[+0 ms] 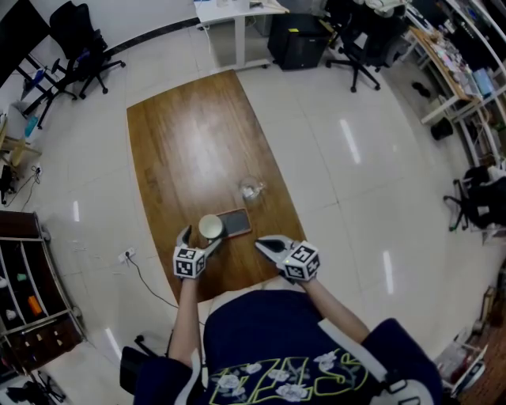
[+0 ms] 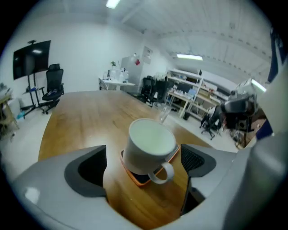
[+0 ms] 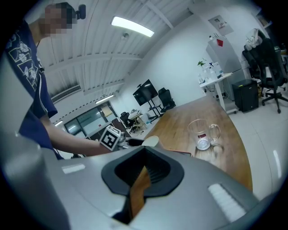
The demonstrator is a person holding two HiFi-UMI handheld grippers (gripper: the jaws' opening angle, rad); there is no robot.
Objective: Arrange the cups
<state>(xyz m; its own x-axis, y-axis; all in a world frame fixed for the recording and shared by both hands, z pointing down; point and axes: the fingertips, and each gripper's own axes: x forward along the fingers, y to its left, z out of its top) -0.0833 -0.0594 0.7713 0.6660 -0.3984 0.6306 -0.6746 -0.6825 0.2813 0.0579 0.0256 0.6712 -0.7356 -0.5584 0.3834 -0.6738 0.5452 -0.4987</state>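
Note:
A white mug [image 1: 210, 227] [image 2: 150, 144] stands upright on the left end of a dark, orange-rimmed coaster [image 1: 237, 222] [image 2: 135, 176] near the front of the wooden table [image 1: 190, 142]. My left gripper [image 1: 201, 238] [image 2: 143, 168] is open, one finger on each side of the mug with a gap to both pads; the mug's handle points toward me. A clear glass mug [image 1: 251, 188] [image 3: 202, 134] stands further back to the right. My right gripper [image 1: 267, 246] [image 3: 137, 182] is shut and empty, right of the coaster over the table's front edge.
The table's near edge runs just under both grippers, against the person's body. Office chairs [image 1: 87, 55], a white desk [image 1: 237, 16] and a black box [image 1: 299, 39] stand beyond the far end. A low cabinet [image 1: 32, 293] is at the left.

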